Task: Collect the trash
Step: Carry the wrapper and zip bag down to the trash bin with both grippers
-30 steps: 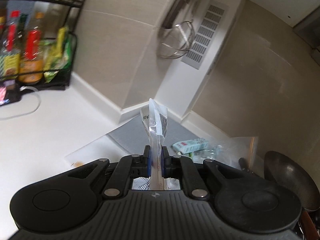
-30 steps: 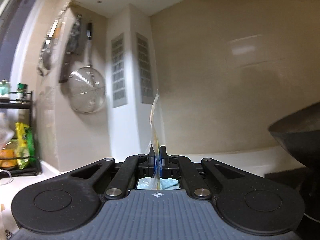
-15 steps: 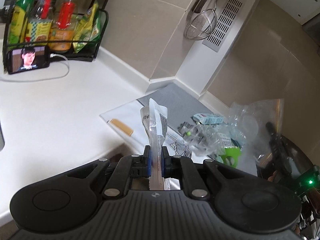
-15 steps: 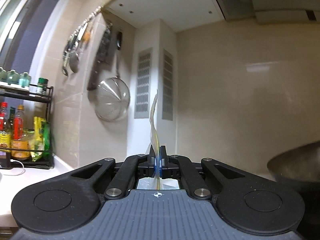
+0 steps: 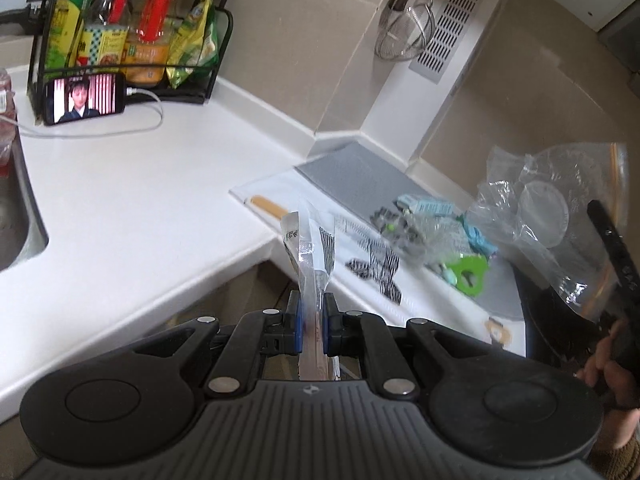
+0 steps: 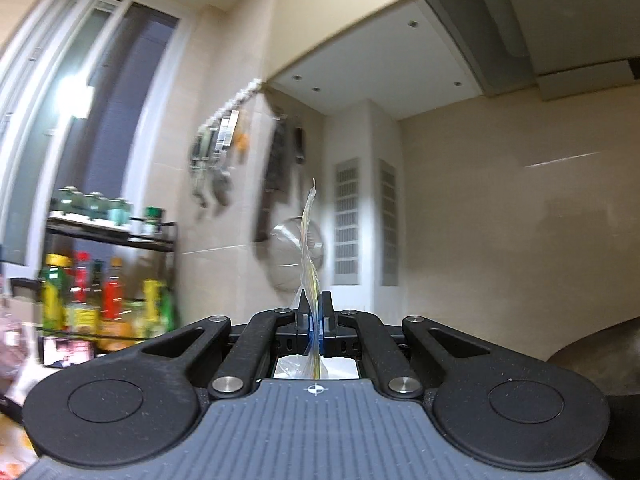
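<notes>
- A white counter (image 5: 120,200) bends round a kitchen corner under beige tiled walls; a strainer (image 5: 406,36) hangs beside a wall vent (image 5: 450,28).
- At the back left a black rack (image 5: 132,32) holds bottles and packets, and a phone (image 5: 86,98) with a lit screen leans against it, a white cable plugged in.
- A sink (image 5: 16,208) edge shows at far left.
- The left gripper (image 5: 311,316) has its fingers (image 5: 295,320) closed on a clear wrapper (image 5: 310,248) with black print, which stands upright out of them above the counter's front edge.
- Beyond it, loose trash (image 5: 404,232) lies on the counter by a grey mat (image 5: 356,176): striped scraps, a pale blue carton, crumpled film and a green ring.
- A clear zip bag (image 5: 560,216) hangs open to the right of that litter, above a dark pan.
- The right gripper (image 6: 316,320) points slightly upward at the wall; its fingers (image 6: 303,322) are shut on the bag's thin edge, seen edge-on as a yellow and blue strip.
- A hand (image 5: 608,376) shows at the lower right of the left view.
</notes>
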{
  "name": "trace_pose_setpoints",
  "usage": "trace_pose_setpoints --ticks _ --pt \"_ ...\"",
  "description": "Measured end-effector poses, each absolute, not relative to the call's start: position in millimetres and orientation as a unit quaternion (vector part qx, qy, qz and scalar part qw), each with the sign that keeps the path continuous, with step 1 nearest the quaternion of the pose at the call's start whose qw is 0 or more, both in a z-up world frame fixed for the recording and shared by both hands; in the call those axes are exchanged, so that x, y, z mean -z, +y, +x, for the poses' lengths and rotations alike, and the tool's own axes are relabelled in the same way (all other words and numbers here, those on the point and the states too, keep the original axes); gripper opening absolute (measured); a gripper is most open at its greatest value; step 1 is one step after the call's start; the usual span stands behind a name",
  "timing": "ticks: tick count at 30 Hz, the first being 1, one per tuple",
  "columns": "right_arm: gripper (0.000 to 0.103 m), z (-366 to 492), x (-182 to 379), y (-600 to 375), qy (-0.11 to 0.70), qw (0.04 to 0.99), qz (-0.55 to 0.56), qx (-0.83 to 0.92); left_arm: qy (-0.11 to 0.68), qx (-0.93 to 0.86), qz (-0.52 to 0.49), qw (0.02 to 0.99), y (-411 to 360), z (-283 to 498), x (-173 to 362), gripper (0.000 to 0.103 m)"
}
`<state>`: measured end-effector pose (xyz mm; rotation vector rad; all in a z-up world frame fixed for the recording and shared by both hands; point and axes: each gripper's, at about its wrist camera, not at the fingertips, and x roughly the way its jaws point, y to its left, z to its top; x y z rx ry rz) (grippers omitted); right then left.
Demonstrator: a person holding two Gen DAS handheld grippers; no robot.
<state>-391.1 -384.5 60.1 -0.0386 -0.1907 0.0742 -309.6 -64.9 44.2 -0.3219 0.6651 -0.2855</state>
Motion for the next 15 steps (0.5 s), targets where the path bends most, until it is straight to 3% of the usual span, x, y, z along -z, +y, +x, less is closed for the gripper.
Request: trace_pose_setpoints --ticks 15 --pt "0.002 -456 -10 -328 0.011 0.989 -0.034 -0.146 0.381 0.137 -0.127 0.906 -66 -330 5 0.009"
